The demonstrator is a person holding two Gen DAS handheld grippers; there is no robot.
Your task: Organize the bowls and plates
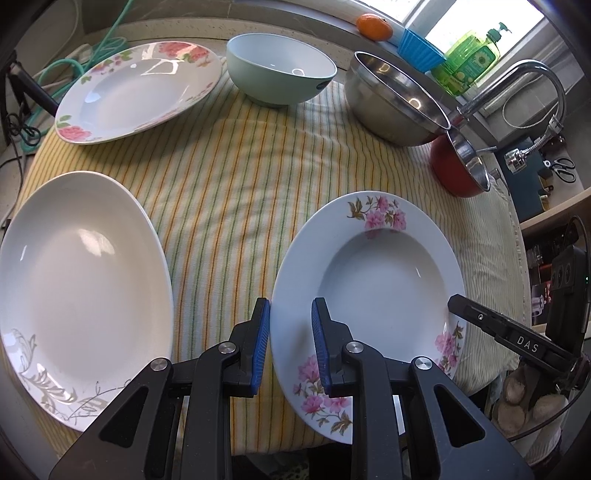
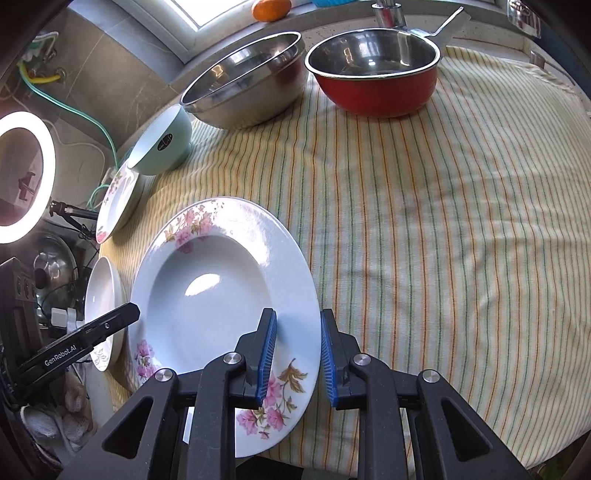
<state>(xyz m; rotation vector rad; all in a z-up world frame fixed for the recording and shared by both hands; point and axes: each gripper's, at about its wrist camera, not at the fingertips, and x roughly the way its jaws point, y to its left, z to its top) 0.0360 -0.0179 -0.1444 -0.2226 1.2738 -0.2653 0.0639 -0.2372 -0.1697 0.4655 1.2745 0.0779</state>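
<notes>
A deep white plate with pink flowers (image 1: 380, 280) (image 2: 207, 295) is near the front edge of the striped cloth (image 1: 229, 177). My left gripper (image 1: 291, 343) is shut on its left rim, one blue pad on top and one outside the edge. On the opposite rim my right gripper (image 2: 297, 354) is shut the same way. A white plate with a silver leaf pattern (image 1: 81, 288) lies to the left. Further back are a rose-patterned plate (image 1: 136, 92), a pale green bowl (image 1: 280, 74), a steel bowl (image 1: 395, 107) and a red pot (image 2: 376, 81).
An orange (image 1: 373, 26), a blue cup (image 1: 421, 50) and a green soap bottle (image 1: 469, 62) stand on the window sill. A faucet (image 1: 535, 74) curves over the right side. A ring light (image 2: 22, 177) glows at the far left. Bare striped cloth (image 2: 424, 221) stretches right of the plate.
</notes>
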